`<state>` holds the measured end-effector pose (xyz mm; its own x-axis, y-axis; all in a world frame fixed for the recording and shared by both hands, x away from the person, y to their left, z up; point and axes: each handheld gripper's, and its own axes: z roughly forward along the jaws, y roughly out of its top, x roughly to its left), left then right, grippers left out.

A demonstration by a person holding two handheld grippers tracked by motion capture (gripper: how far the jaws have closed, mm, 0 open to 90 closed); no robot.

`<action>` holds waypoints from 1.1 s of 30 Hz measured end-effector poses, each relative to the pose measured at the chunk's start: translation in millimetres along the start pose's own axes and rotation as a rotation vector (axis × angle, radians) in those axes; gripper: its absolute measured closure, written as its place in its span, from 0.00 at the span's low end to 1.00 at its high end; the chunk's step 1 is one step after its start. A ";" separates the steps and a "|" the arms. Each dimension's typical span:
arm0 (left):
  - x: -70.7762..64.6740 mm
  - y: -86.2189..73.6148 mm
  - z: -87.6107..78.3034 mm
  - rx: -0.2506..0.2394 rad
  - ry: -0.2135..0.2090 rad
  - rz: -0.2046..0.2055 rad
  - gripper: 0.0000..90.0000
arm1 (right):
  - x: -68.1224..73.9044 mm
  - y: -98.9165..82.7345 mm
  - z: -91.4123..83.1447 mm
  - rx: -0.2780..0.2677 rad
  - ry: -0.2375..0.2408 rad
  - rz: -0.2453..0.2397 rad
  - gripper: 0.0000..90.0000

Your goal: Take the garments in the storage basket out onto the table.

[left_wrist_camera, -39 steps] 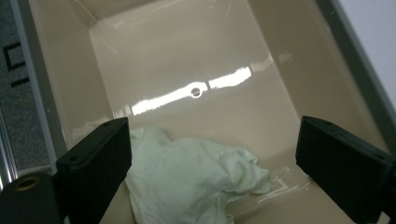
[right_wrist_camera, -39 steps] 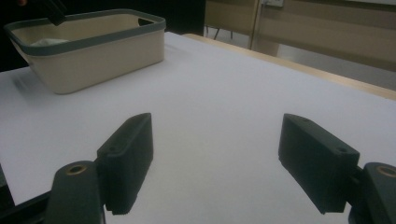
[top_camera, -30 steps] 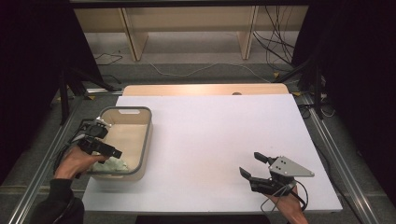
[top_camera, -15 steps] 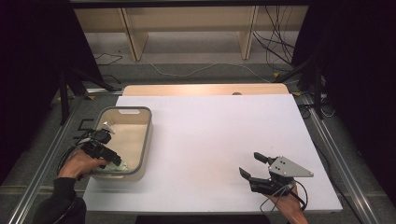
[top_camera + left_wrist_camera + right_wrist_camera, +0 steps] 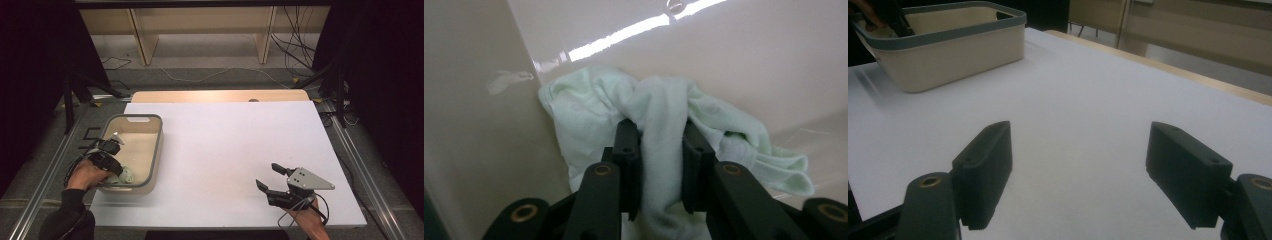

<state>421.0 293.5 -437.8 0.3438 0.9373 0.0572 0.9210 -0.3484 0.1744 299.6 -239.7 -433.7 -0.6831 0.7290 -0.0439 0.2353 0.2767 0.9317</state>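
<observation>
White table top point(image 5: 220, 150) holds a beige plastic bin point(image 5: 156, 150) at left; inside, the left gripper point(image 5: 658, 145) has just squeezed onto a pale green cloth point(image 5: 589, 110). Near right, the right gripper point(image 5: 270, 176) is spread wide.

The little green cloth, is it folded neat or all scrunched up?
Scrunched up. The cloth lies bunched in a corner of the tub, with a fold pinched between the jaws of the left hand-held gripper.

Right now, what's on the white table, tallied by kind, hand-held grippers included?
Tubs: 1, the beige tub with a grey rim.
Cloths: 1, the pale green cloth inside the tub, pinched by the left gripper.
Grippers: 2, the left gripper in the tub, the right gripper open over bare table.
Total: 4
</observation>
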 end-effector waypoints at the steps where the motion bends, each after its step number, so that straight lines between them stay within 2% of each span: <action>1: 0.8 -0.5 -1.6 -0.008 -0.010 0.000 0.83 | 0.3 0.0 -0.3 0.003 -0.002 0.002 0.30; 4: 2.0 -0.9 -7.8 -0.036 -0.018 0.000 0.84 | 0.1 0.1 -0.2 0.002 -0.002 0.004 0.30; 9: 1.9 -0.5 -23.3 -0.114 -0.032 -0.001 0.84 | -0.1 0.1 -0.2 0.003 -0.004 0.003 0.30; 12: 2.6 -0.4 -31.9 -0.170 -0.055 -0.007 0.84 | 0.0 0.0 -0.4 0.004 -0.006 0.002 0.30; 19: 3.0 -0.1 -43.8 -0.267 -0.081 -0.019 0.84 | -0.2 0.0 -0.3 0.003 -0.008 0.004 0.30; 25: 7.3 -1.3 -54.2 -0.383 -0.094 -0.060 0.84 | -0.3 -0.1 -0.4 0.004 -0.010 0.003 0.30; 28: 10.2 -2.3 -61.0 -0.468 -0.087 -0.099 0.83 | -0.2 0.0 -0.1 0.000 -0.009 0.004 0.30; 33: 15.5 -5.3 -70.0 -0.553 -0.093 -0.137 0.83 | -0.3 -0.1 -0.3 0.002 -0.012 0.003 0.30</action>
<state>408.6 310.3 -369.1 0.2657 0.9603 -0.0844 0.7341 -0.1448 0.6635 299.6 -240.1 -433.7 -0.6743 0.7370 -0.0458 0.2382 0.2758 0.9312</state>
